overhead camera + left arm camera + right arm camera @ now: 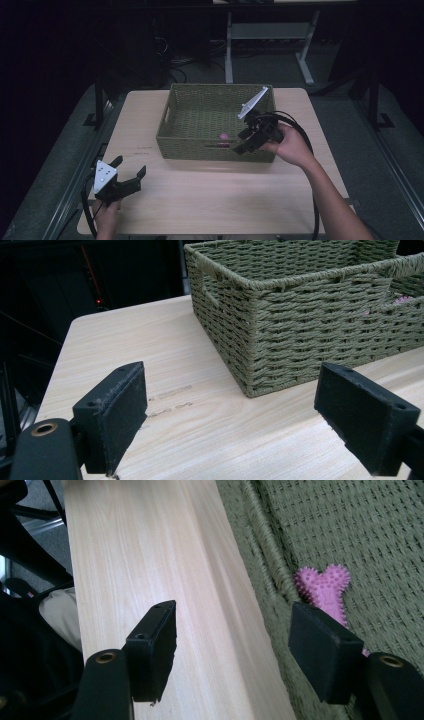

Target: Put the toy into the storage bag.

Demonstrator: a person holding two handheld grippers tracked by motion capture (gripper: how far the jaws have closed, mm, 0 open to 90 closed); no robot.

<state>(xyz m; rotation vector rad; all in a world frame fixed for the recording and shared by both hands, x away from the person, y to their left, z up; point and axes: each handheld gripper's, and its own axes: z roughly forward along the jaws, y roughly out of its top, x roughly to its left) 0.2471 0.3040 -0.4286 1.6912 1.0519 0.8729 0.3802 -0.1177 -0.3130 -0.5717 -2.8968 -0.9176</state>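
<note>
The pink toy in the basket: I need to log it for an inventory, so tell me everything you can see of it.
The pink toy is small, bone-shaped and covered in short nubs, and looks like soft rubber. It lies flat on the woven floor of the green basket, close against the inside of the near wall. In the right gripper view one black finger covers its lower end, so only one lobed end and part of the shaft show. The right gripper hovers open over the basket's near rim above it, not gripping it.
</note>
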